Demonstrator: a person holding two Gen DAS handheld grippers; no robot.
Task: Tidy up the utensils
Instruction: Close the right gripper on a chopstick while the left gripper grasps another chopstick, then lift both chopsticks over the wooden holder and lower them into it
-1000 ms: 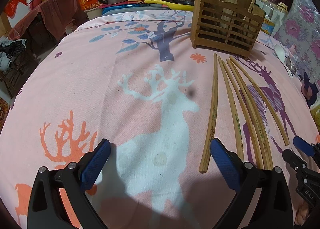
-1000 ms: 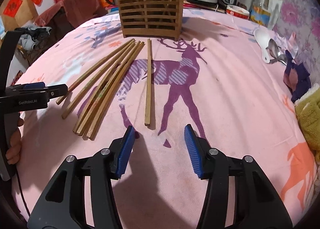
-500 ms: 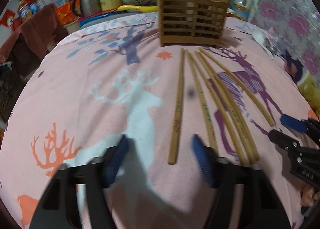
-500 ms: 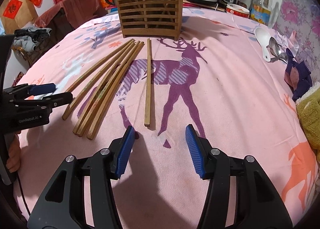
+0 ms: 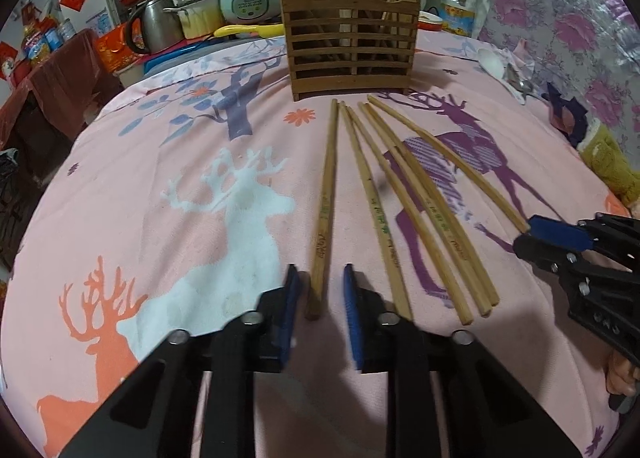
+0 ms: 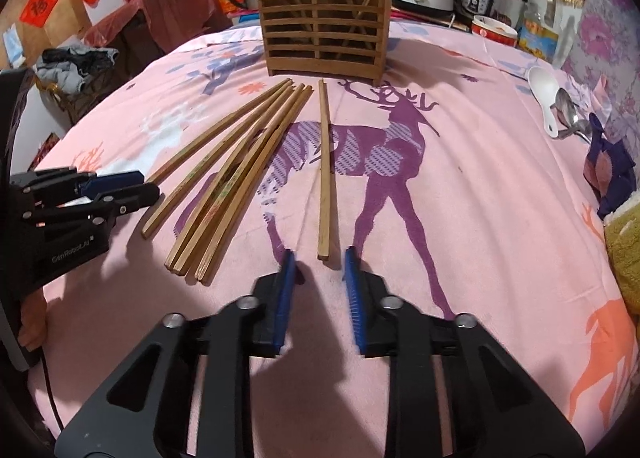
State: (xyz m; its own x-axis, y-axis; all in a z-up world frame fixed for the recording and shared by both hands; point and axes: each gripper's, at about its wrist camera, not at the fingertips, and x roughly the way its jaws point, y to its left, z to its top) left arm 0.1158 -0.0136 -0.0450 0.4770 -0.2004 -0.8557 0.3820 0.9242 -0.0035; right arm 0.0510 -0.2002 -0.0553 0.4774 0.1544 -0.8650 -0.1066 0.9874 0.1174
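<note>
Both sets of jaws have just pinched in: a second ago they stood wide, now the left gripper and right gripper are clenched down with nothing clearly caught. The left one has also slid over, so it's now lined up on the leftmost chopstick, whose near end sits between its pads. I can see gaps on either side though, so I don't read that as a grip. The right one sits just short of the lone chopstick. So no pick yet, by my guess: all 6 chopsticks are lying fanned out on the worktop's pink deer-print cloth, in front of the slatted holder. The sticks are long, slim, squared-off bamboo with printed lettering, and the cloth looks soft and fuzzy. The holder is brown slatted wood with a few sticks already standing in it. A glossy white spoon lies off at the edge.
</note>
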